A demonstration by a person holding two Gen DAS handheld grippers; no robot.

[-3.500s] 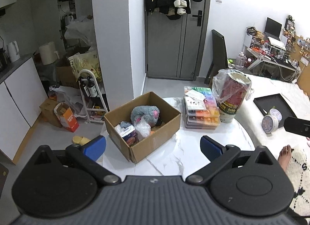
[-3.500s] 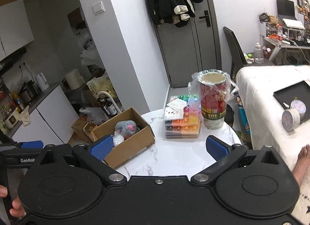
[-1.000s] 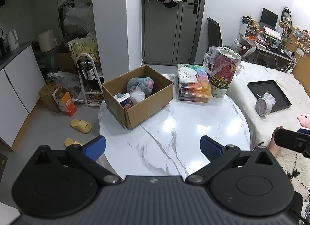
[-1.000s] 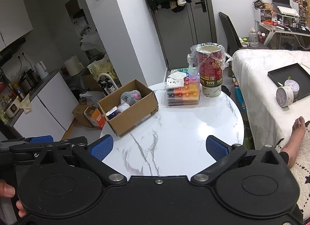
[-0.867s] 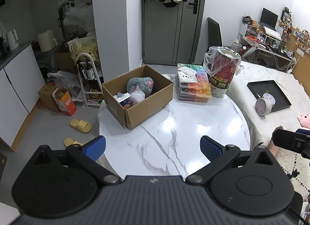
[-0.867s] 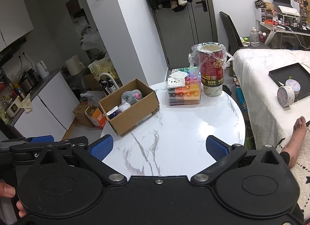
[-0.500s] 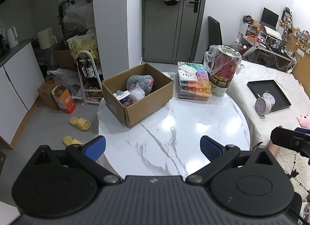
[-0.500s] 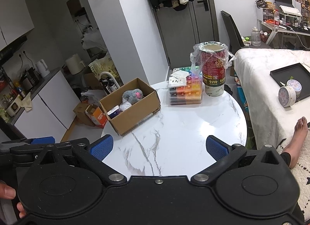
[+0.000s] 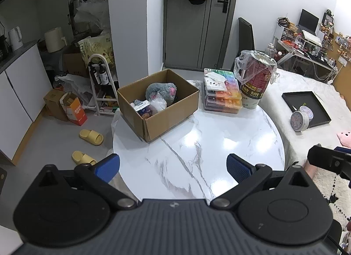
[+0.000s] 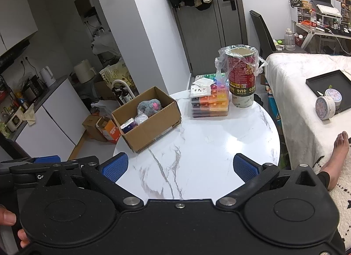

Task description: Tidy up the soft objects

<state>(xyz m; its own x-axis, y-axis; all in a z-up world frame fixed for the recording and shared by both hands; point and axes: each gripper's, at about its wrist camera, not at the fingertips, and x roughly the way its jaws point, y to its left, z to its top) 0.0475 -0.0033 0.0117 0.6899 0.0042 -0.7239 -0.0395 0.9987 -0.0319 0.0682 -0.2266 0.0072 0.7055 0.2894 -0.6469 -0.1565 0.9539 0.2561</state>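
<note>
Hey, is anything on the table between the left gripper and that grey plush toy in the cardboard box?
Only the box's own near wall. The left gripper is open over bare marble table; the grey plush toy lies in the open-topped cardboard box, so approach from above.

One box (image 9: 158, 103) and one lined can (image 9: 255, 81) are seen on one table (image 9: 219, 145). Inside the box, one grey plush (image 9: 161, 91) is counted. Two yellow slippers (image 9: 91, 136) are seen on the floor.
</note>
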